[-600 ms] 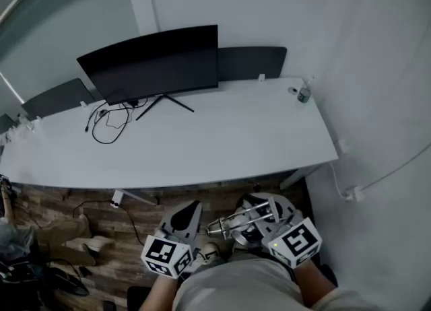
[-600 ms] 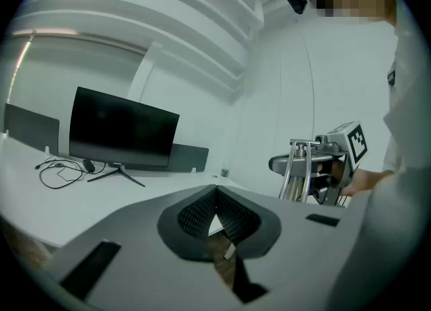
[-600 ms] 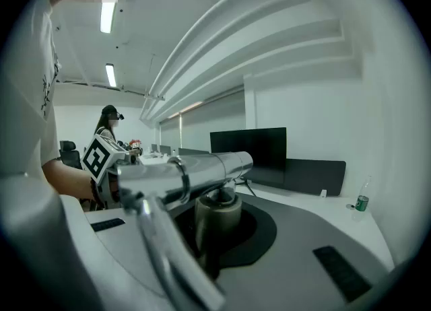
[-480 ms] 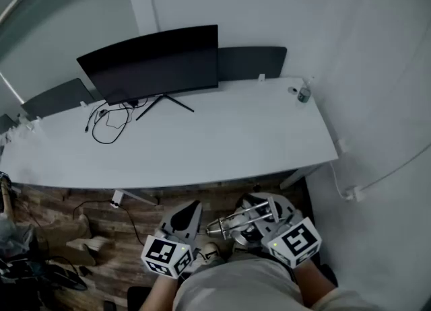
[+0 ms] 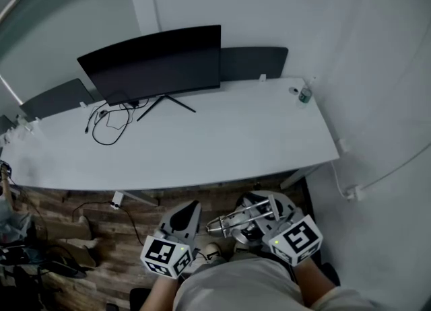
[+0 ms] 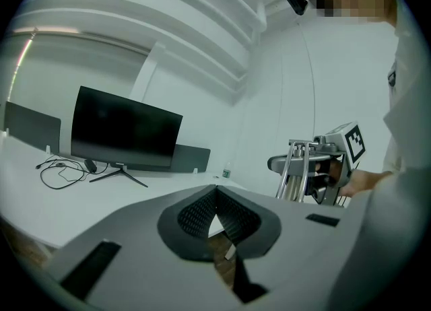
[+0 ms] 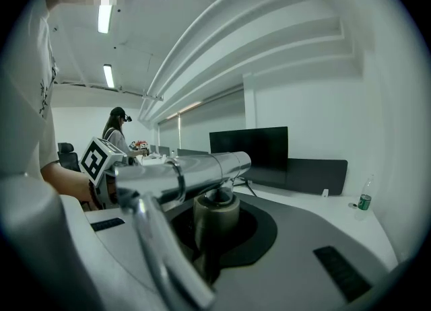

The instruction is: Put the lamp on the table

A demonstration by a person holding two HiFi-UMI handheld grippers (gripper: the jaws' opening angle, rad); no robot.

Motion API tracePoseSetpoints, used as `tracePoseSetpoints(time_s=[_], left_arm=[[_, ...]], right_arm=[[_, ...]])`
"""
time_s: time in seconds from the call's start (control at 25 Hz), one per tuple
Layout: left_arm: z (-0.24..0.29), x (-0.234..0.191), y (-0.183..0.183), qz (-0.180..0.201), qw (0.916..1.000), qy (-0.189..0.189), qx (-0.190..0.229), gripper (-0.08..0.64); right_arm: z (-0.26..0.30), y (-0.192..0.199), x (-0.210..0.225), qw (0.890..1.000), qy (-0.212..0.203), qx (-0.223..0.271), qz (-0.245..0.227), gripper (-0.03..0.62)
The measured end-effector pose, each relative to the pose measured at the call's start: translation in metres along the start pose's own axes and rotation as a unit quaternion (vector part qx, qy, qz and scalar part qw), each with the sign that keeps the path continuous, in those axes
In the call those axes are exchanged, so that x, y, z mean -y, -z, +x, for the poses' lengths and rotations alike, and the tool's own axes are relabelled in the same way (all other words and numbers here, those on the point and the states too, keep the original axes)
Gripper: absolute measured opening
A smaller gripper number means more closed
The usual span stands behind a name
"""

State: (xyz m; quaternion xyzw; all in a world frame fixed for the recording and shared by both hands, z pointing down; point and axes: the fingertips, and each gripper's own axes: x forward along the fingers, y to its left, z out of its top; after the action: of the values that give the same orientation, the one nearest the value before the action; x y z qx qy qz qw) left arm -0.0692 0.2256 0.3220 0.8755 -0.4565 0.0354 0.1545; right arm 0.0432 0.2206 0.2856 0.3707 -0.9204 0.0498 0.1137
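The lamp (image 5: 232, 221) is a silver metal one with a tube-shaped head, held low in front of the person's body, short of the white table (image 5: 222, 145). My right gripper (image 5: 261, 210) is shut on it. In the right gripper view the lamp's round stem (image 7: 215, 217) stands between the jaws of the right gripper (image 7: 215, 239) and the head (image 7: 202, 169) lies across above them. My left gripper (image 5: 190, 209) hangs beside it at the left, shut with nothing in it. From the left gripper (image 6: 215, 195), the lamp (image 6: 296, 168) shows at the right.
A black monitor (image 5: 155, 60) stands at the table's back with loose cables (image 5: 108, 124) beside its foot. A small bottle (image 5: 304, 94) sits at the far right corner. Dark partition panels (image 5: 252, 62) back the table. Wooden floor (image 5: 128, 235) lies below; a white wall (image 5: 384, 101) closes the right side.
Both grippers and the lamp stay where they were. At the floor's left edge, a person's legs have shifted further left.
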Motion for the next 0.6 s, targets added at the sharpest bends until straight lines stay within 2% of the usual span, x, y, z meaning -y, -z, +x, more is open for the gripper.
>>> tracePoseSetpoints(time_s=[0.6], left_arm=[[-0.029, -0.045, -0.009, 0.003, 0.9999, 0.013, 0.000, 0.003]], right_arm=[[0.037, -0.021, -0.018, 0.999, 0.025, 0.016, -0.016, 0.041]])
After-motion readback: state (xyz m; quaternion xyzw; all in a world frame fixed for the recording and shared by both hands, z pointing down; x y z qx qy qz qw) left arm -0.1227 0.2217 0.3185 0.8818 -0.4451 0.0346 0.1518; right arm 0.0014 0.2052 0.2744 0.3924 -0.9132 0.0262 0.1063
